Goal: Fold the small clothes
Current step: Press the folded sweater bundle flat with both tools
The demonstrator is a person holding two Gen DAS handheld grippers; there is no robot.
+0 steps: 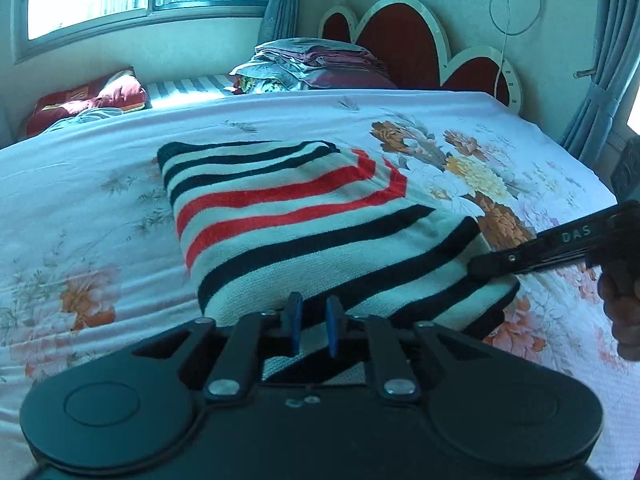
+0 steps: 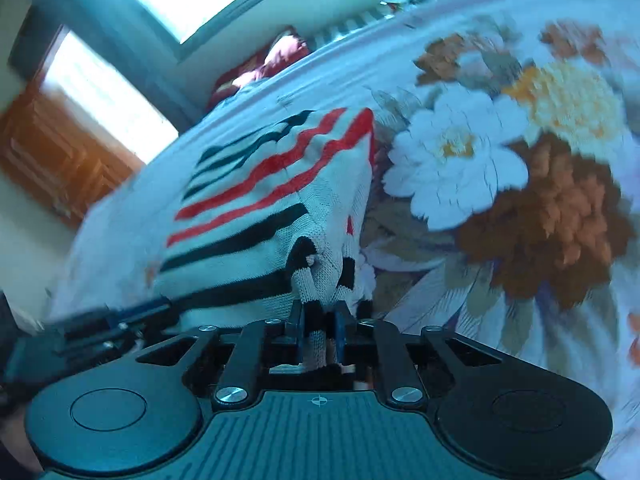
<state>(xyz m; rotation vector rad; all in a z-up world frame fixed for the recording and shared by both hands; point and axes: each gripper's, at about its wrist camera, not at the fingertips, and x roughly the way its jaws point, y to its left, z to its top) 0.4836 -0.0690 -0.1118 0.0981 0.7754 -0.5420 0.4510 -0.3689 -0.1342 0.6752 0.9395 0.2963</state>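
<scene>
A folded white knit garment with black and red stripes [image 1: 304,232] lies on the floral bedsheet [image 1: 100,200]. My left gripper [image 1: 314,326] is at its near edge, and the striped cloth runs between the narrowly parted blue pads. My right gripper [image 1: 492,266] reaches in from the right onto the garment's near right corner. In the right wrist view the garment [image 2: 256,208] lies ahead, and my right gripper [image 2: 320,336] is shut on its striped corner, which bunches up between the pads. The left gripper [image 2: 112,320] shows at the left edge there.
A pile of folded bedding [image 1: 312,64] sits by the red heart-shaped headboard [image 1: 400,40]. A red pillow [image 1: 88,98] lies at the far left under the window. Curtains [image 1: 612,60] hang at the right. A wooden cabinet [image 2: 52,152] stands beyond the bed.
</scene>
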